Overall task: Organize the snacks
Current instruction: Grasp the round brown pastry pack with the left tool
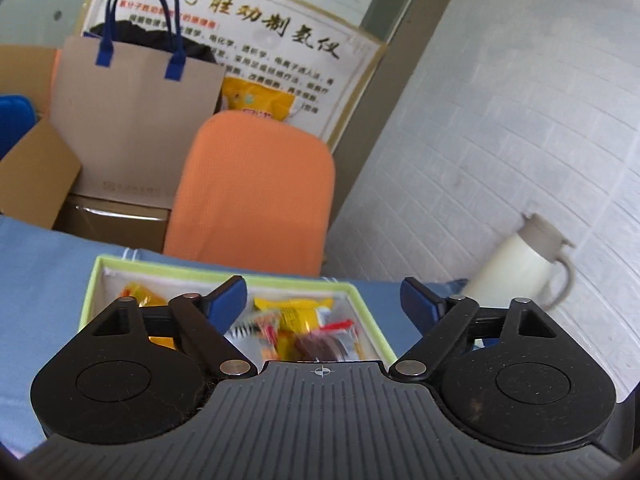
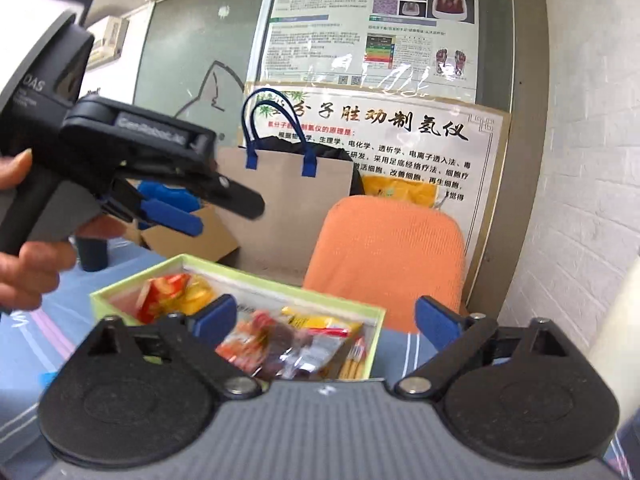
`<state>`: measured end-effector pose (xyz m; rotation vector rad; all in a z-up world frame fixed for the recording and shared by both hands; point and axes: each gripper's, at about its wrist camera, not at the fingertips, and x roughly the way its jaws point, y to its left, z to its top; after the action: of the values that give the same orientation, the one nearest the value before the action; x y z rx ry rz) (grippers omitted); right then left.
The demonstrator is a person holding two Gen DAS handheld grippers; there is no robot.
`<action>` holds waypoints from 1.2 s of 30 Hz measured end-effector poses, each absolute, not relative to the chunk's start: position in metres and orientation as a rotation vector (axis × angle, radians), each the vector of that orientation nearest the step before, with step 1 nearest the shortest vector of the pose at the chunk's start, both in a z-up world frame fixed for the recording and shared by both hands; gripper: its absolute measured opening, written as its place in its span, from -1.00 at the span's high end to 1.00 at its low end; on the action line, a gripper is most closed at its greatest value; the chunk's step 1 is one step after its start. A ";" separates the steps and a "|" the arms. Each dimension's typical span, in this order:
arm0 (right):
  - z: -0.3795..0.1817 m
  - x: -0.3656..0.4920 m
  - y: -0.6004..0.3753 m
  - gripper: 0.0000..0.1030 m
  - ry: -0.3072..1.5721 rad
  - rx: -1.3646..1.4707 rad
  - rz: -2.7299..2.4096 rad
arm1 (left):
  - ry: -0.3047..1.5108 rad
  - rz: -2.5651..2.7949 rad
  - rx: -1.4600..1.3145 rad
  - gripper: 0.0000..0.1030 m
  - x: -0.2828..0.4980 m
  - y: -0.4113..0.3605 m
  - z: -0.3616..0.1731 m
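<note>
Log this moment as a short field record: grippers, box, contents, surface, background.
left gripper: open, holding nothing, raised above the box
right gripper: open, holding nothing
box: green-rimmed, open top, on the blue cloth
contents: snack packets, yellow, red and clear, piled loosely
behind the table: orange chair, paper bag with blue handles
right side: white jug by the wall
</note>
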<state>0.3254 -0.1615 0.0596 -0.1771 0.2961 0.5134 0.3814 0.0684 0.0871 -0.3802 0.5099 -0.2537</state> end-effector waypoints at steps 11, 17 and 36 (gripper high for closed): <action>-0.028 0.238 -0.112 -0.92 0.595 -0.178 0.676 | 0.841 -0.311 -0.463 -0.10 0.293 0.051 -0.011; -0.042 0.245 -0.086 -0.88 0.654 -0.243 0.679 | 0.945 -0.336 -0.515 0.15 0.297 0.051 -0.036; -0.037 0.148 -0.084 -0.14 0.653 -0.159 0.635 | 0.934 -0.276 -0.507 0.68 0.198 0.065 -0.042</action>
<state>0.1476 -0.0842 -0.0368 -0.1587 0.6530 0.6351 0.1983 0.0646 -0.0424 -0.5075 0.9337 -0.2762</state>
